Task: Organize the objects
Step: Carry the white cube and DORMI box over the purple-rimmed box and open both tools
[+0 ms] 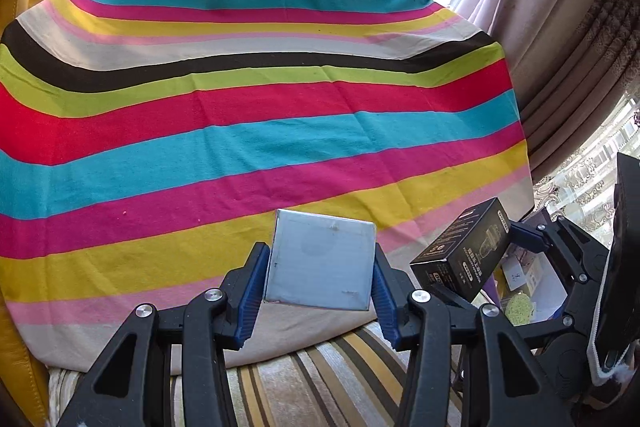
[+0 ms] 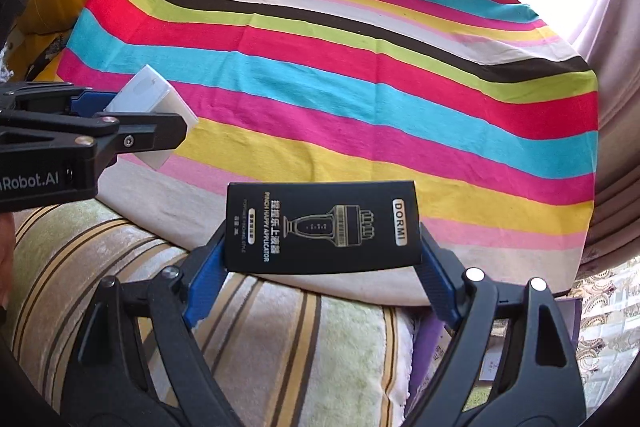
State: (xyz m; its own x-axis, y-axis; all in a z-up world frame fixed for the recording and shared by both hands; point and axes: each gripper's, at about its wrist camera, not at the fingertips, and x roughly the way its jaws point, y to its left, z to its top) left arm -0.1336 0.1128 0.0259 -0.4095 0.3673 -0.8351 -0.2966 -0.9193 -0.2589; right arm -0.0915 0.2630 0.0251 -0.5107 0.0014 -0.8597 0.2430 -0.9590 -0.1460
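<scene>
My left tongs clamp the white box, right tongs the black box; edge grips, either may slip onto the striped cloth.

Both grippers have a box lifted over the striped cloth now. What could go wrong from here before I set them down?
1. The white box sits tilted between the left gripper pads, so it may twist or slip out.
2. The right gripper holds the black box only by its lower end, so it could pivot.
3. The two boxes hang close together and could knock each other above the striped cloth.
</scene>
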